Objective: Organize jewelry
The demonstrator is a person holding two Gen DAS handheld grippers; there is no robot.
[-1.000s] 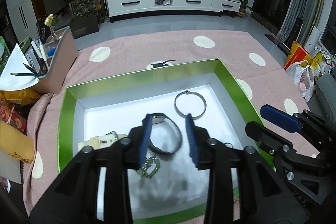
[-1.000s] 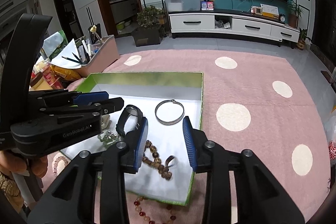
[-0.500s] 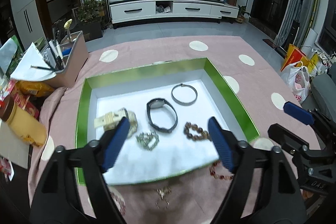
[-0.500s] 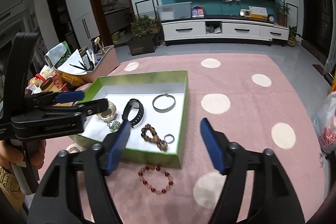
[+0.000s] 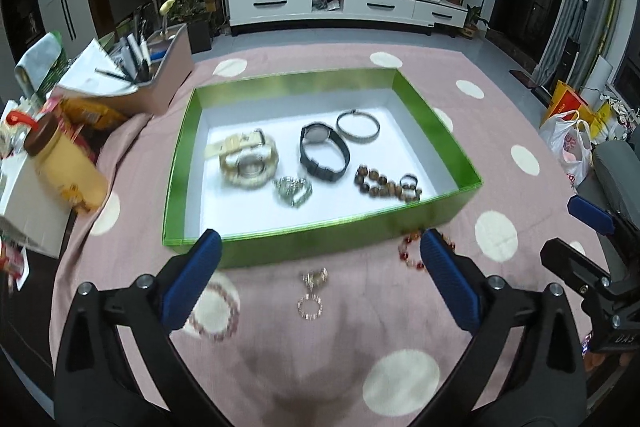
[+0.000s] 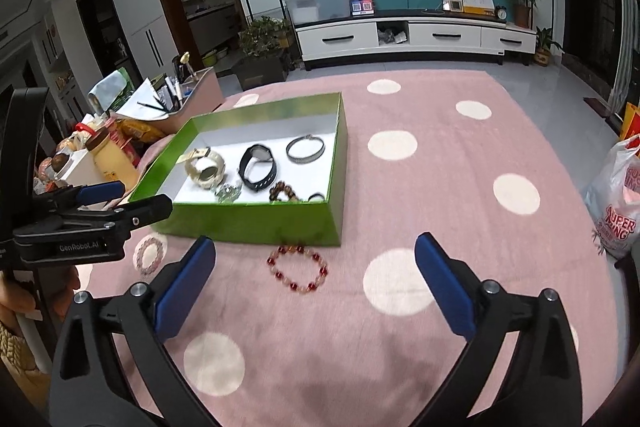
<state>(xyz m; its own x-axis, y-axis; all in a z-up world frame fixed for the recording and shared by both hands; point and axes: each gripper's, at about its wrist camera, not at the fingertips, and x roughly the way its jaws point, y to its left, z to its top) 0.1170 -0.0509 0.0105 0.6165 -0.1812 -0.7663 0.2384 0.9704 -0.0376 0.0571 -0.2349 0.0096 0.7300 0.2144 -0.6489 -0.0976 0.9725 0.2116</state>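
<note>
A green box (image 5: pixel 436 119) with a white floor sits on the pink dotted cloth and also shows in the right wrist view (image 6: pixel 256 217). Inside lie a cream watch (image 5: pixel 248 157), a black watch (image 5: pixel 324 151), a silver bangle (image 5: pixel 357 125), a brown bead bracelet (image 5: pixel 386 183) and a crystal bracelet (image 5: pixel 293 189). On the cloth in front lie a red bead bracelet (image 6: pixel 298 269), a pink bead bracelet (image 6: pixel 150 253) and gold earrings (image 5: pixel 312 289). My left gripper (image 5: pixel 318 281) and right gripper (image 6: pixel 314 285) are both open and empty, held above the cloth before the box.
A desk organiser with pens (image 5: pixel 160 75), a yellow jar (image 5: pixel 64 163) and snack packs (image 5: pixel 92 111) crowd the left edge. Plastic bags (image 6: pixel 618 203) sit at the right. A TV cabinet (image 5: pixel 340 3) stands far behind.
Both grippers have opened wide and pulled back and up from inside the box to above the cloth in front of it. The watch and brown beads stay in the box.
</note>
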